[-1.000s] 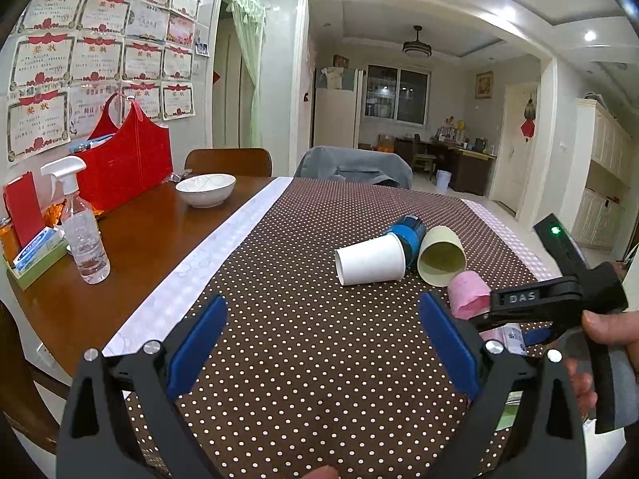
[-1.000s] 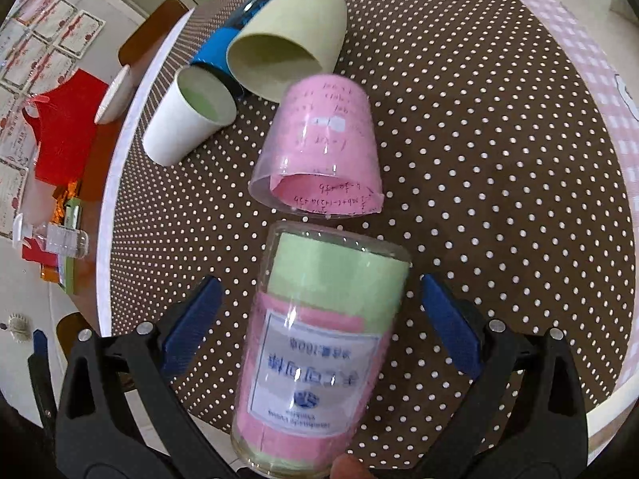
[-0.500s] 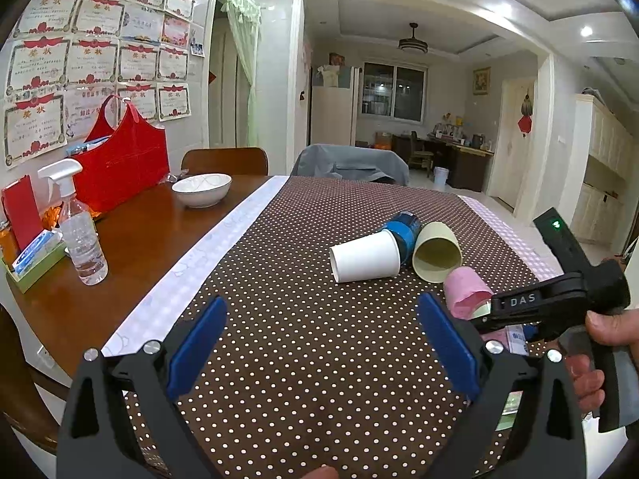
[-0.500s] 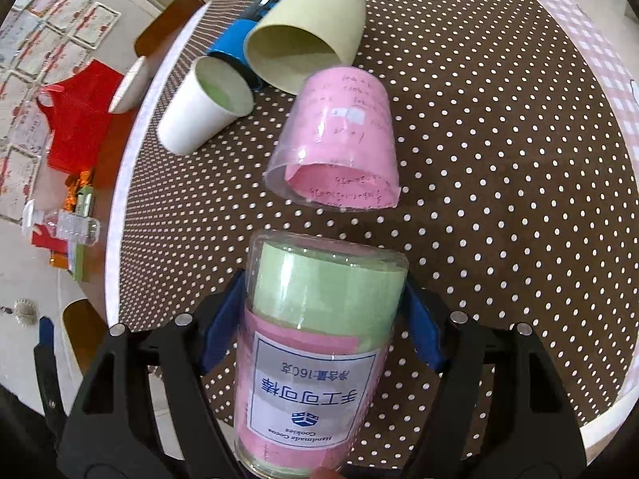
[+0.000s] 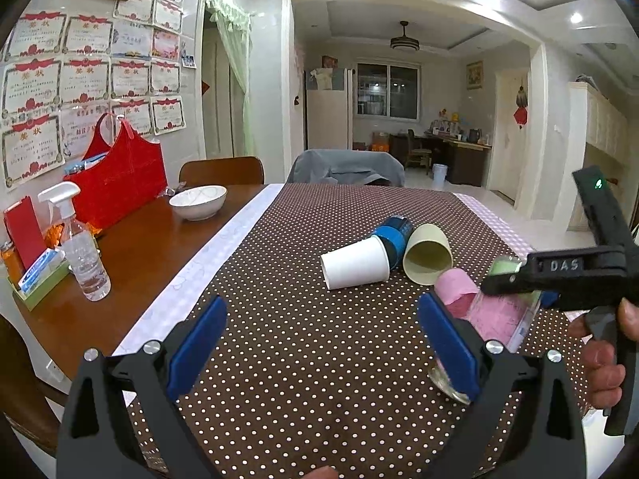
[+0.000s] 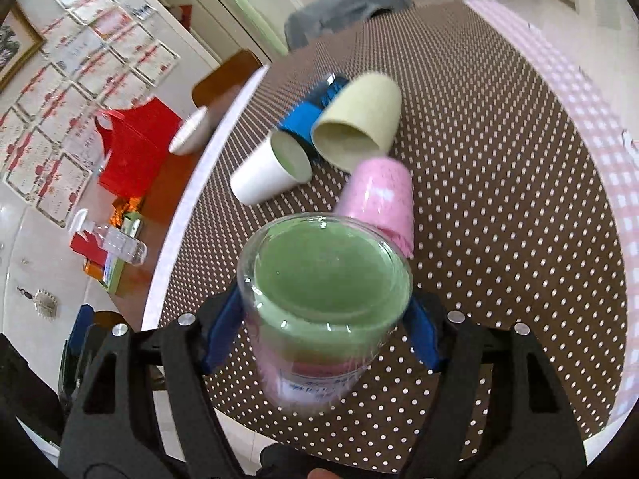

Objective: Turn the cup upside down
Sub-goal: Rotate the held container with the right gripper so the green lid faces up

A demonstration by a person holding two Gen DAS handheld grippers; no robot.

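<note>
R gripper is clamping the clear plastic cup on both sides of its wall, blue pads pressing at mid-body. Cup is riding tilted above the near edge of the dotted tablecloth, one flat end facing the wrist cam; green and pink paper liner and a printed label are showing through the wall. L wrist view is showing the same cup slanted, low end close to the cloth; contact w/ cloth cannot be confirmed.

L gripper is idling over the cloth, jaws spread wide, holding nothing.

Handling, by judgement: cup looks light, thin-walled, smooth, so it is likely to slip or flex under a hard squeeze. Mid-wall grip looks right; the turn wants a steady wrist.

Nearby cups are lying on their sides: pink cup just beyond the held one, white paper cup, blue cup, pale yellow cup clustered together.

Obscured: which end of the held cup is open is not determinable; label text is blurred and cut off; cup's lower end is hiding behind the L pad in L view.
</note>
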